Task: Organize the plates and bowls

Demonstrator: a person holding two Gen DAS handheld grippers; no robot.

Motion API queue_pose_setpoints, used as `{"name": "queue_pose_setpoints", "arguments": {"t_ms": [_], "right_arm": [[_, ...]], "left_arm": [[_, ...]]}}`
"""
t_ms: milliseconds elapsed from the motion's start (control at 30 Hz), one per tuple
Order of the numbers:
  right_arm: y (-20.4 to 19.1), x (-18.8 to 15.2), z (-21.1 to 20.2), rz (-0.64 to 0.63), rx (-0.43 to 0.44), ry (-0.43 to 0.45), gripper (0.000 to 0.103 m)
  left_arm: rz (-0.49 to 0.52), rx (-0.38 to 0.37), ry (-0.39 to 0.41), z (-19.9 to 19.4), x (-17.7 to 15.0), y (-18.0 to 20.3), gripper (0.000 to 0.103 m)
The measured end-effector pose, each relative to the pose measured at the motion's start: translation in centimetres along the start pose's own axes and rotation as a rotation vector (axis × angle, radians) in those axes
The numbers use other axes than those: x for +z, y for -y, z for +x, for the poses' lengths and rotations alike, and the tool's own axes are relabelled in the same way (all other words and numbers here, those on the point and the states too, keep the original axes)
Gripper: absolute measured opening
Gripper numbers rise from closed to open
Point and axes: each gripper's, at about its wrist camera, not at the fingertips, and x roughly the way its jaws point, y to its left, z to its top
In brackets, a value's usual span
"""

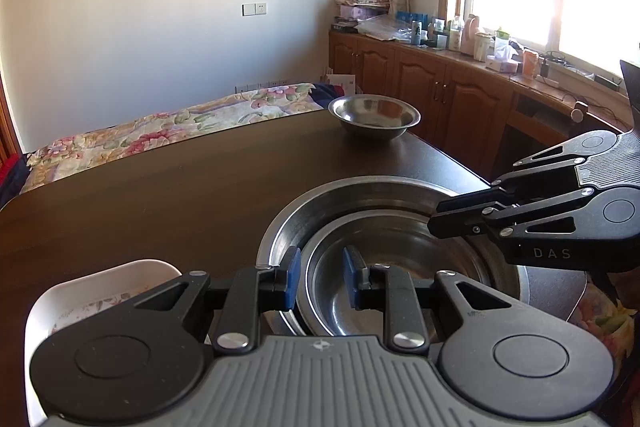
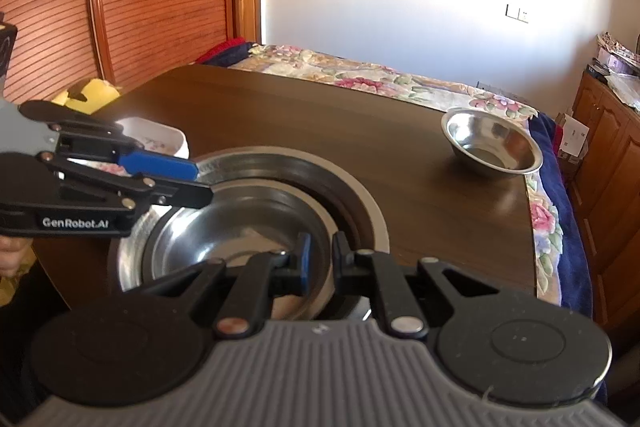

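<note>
— Fingers on your right: status?

— Right fingers (image 2: 304,259) closed. I see only a narrow slit between them, and the rim of the nested bowl (image 2: 224,231) runs into it on the side nearest me. I read that as pinched.

— And the left?

— Left fingers (image 1: 291,279) stand a little apart, at the opposite side of the same pair of bowls. The nested bowl's rim passes through the gap, close to the blue pad. I cannot tell whether the pads press on anything.

— Where do the bowls sit?

— Large steel bowl (image 1: 360,187) rests on the dark wooden surface (image 1: 180,195), at the near edge. The nested bowl lies inside it, upright. Both are empty as far as I see.

— Anything else out there?

— Small steel bowl (image 1: 374,117) stands upright near the far corner, well apart from the pair. A white dish (image 1: 120,279) with a floral inside sits just beside the large bowl, on my left. Beyond the surface lies a bed (image 1: 160,123) with a flowered cover.
</note>
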Motion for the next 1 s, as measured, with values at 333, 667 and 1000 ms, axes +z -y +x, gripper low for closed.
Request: {"name": "queue_pose_setpoints", "arguments": {"t_ms": [333,667,1000], "right_arm": [[0.4,0.1,-0.6,0.048,-0.01,0.052,0.013],[2.7,0.6,-0.8,0.159,-0.034,0.177,0.013],[5.4,0.6,-0.2,0.204,-0.046,0.238,0.013]], "left_arm": [[0.002,-0.001,0.014,-0.1,0.5,0.1,0.027],[0.013,0.003,0.032,1.2,3.0,0.0,0.027],[0.031,0.01,0.024,3.7,5.4,0.2,0.027]]}}
